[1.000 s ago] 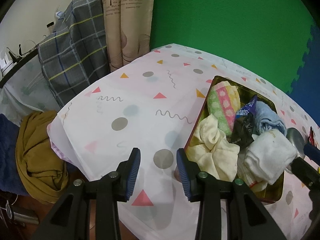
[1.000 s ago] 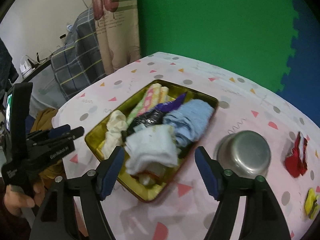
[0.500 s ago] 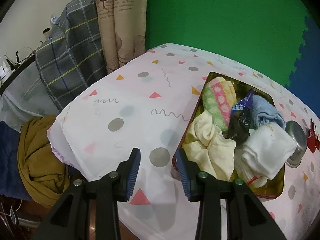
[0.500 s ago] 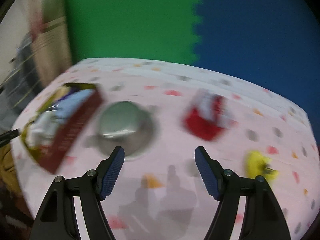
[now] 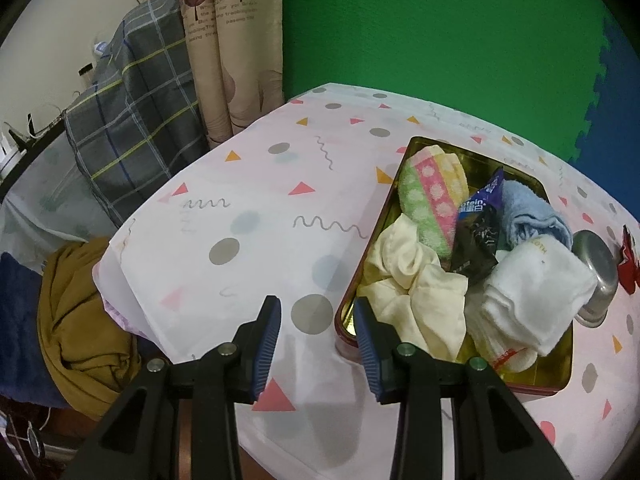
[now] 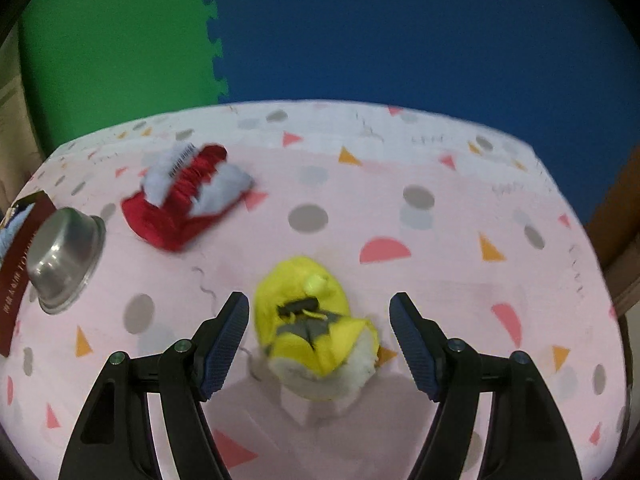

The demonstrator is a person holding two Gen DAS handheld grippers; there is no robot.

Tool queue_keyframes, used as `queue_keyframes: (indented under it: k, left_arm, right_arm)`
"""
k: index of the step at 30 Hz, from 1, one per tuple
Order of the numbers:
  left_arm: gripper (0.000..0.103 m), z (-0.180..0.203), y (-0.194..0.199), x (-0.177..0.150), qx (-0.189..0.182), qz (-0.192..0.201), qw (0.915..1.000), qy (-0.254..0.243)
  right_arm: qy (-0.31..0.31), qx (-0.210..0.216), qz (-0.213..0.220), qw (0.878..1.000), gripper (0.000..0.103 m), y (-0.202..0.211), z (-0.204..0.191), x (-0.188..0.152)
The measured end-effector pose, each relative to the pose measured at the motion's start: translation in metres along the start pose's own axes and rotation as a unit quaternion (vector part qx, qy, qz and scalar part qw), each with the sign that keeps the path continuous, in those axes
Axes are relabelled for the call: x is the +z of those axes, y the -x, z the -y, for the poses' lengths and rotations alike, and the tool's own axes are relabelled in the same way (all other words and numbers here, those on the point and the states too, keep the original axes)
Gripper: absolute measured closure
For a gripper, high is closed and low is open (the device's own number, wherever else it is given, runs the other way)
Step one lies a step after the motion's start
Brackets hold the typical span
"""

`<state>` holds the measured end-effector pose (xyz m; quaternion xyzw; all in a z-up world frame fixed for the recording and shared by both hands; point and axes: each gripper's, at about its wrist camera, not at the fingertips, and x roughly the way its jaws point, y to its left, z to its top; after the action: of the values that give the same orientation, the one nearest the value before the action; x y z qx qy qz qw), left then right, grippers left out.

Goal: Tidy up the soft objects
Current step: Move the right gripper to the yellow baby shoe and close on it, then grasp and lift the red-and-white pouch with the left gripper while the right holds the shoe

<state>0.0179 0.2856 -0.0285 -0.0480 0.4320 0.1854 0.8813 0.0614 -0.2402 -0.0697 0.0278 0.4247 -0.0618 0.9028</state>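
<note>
Soft objects: most in the gold tin [image 5: 362, 280], two loose on the surface [image 6: 440, 208].
Near to far, the tin holds cream cloth [image 5: 416, 280], white towel [image 5: 532, 288], dark packet [image 5: 476, 236], striped towel [image 5: 432, 196], blue towel [image 5: 528, 216]. Right gripper [image 6: 318, 320] stands wide around the yellow plush [image 6: 312, 316]; left gripper [image 5: 318, 320] is open and empty.

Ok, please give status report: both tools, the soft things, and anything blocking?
Left tool open, empty, beside gold metal tin. Right tool open, astride yellow plush toy, not gripping. Red-and-white cloth item loose on table. Nothing blocking.
</note>
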Motion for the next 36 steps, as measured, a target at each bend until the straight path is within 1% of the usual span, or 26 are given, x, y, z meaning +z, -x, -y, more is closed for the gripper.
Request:
queue_keyframes:
  k: [3,4,5,7,8,9,11,13,15,17,22,24,25,29,32,36]
  left_arm:
    - [0.065,0.005,-0.001,0.0,-0.003,-0.001,0.9999,-0.011]
    - [0.065,0.006,-0.001,0.0,-0.004,0.0,0.9999,-0.014]
    - [0.065,0.008,0.0,-0.001,-0.008,0.001,0.9998,-0.017]
    - [0.065,0.011,0.0,0.0,-0.018,-0.002,0.9996,-0.021]
    - [0.065,0.013,0.002,0.0,-0.027,-0.002,0.9995,-0.019]
    - [0.065,0.015,0.005,0.001,-0.029,0.002,0.9994,-0.02]
    - [0.065,0.024,0.016,0.002,-0.021,0.016,0.999,-0.036]
    - [0.065,0.036,0.027,0.004,-0.023,0.029,0.9979,-0.052]
    - [0.065,0.052,0.04,0.006,-0.038,0.035,0.9961,-0.071]
    - [0.065,0.07,0.05,0.005,-0.065,0.034,0.9931,-0.091]
    - [0.065,0.129,0.067,-0.004,-0.129,0.024,0.9804,-0.147]
    - [0.065,0.154,0.072,-0.007,-0.152,0.023,0.9742,-0.166]
    - [0.065,0.168,0.074,-0.008,-0.169,0.018,0.9695,-0.176]
    - [0.065,0.214,0.078,-0.009,-0.207,0.009,0.9564,-0.205]
    - [0.065,0.246,0.082,-0.008,-0.228,0.007,0.9469,-0.226]
    - [0.065,0.283,0.079,-0.004,-0.255,-0.006,0.9372,-0.238]
  right_arm:
    - [-0.007,0.013,-0.004,1.0,0.034,-0.007,0.004,-0.008]
    - [-0.007,0.016,-0.003,1.0,0.037,-0.009,0.004,-0.009]
    - [-0.007,0.019,-0.002,1.0,0.043,-0.011,0.004,-0.01]
    - [-0.005,0.019,-0.005,1.0,0.045,-0.013,0.003,-0.011]
    - [-0.005,0.019,-0.003,1.0,0.054,-0.013,0.002,-0.011]
    - [-0.005,0.024,-0.001,1.0,0.056,-0.012,0.003,-0.01]
    - [-0.005,0.025,-0.002,1.0,0.058,-0.013,0.004,-0.009]
    - [-0.006,0.026,0.001,1.0,0.06,-0.012,0.005,-0.009]
    - [-0.009,0.029,0.002,1.0,0.061,-0.012,0.007,-0.009]
    - [-0.011,0.027,0.002,1.0,0.062,-0.011,0.008,-0.009]
    - [-0.011,0.018,0.001,1.0,0.062,-0.008,0.02,-0.012]
    - [-0.012,0.013,-0.001,1.0,0.062,-0.007,0.027,-0.014]
    - [-0.011,0.007,-0.001,1.0,0.062,-0.005,0.031,-0.016]
    - [-0.022,-0.01,-0.001,1.0,0.062,-0.002,0.053,-0.021]
    - [-0.033,-0.024,-0.002,0.999,0.062,-0.002,0.071,-0.023]
    - [-0.049,-0.018,-0.001,0.999,0.061,-0.004,0.086,-0.024]
